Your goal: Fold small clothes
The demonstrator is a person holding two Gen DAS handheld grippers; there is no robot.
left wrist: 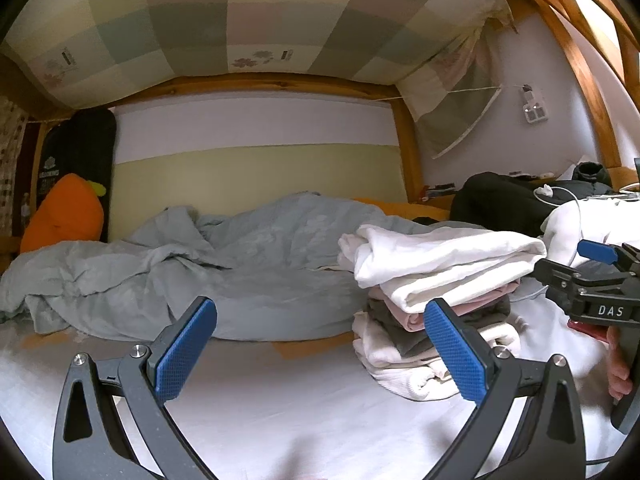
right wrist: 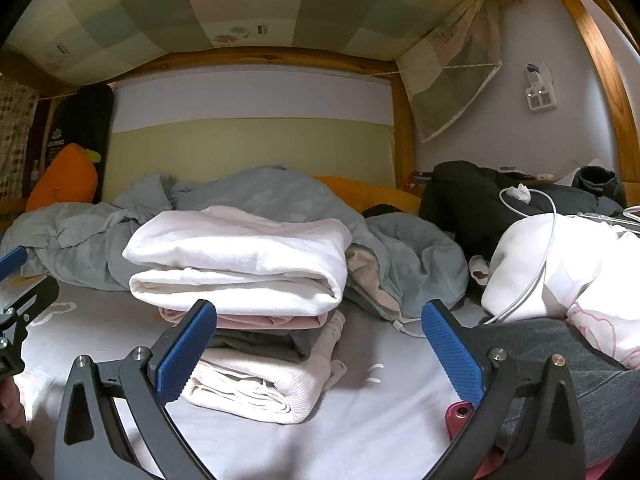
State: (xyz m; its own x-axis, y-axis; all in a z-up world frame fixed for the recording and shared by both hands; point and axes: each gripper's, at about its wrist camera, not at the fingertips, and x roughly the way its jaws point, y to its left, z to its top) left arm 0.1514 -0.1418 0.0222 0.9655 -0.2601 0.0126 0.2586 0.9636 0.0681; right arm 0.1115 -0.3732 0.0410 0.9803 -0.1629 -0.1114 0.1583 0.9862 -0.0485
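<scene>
A stack of folded clothes [right wrist: 240, 292] rests on the white bed sheet [right wrist: 360, 420]: a white piece on top, then pink, grey and cream layers. In the left wrist view the same stack [left wrist: 436, 292] lies to the right of centre. My left gripper [left wrist: 320, 352] is open over bare sheet [left wrist: 280, 408], left of the stack, holding nothing. My right gripper [right wrist: 318, 350] is open just in front of the stack, its left finger overlapping the stack's lower edge, nothing between the fingers. The right gripper's body [left wrist: 592, 284] shows at the right edge of the left wrist view.
A crumpled grey-blue duvet [left wrist: 192, 264] lies behind. An orange carrot plush [left wrist: 66, 216] sits far left. Dark clothing [right wrist: 472, 200], a white garment [right wrist: 560, 264] with a charging cable [right wrist: 532, 280] and a pink phone [right wrist: 460, 420] lie right. A wooden bed frame surrounds.
</scene>
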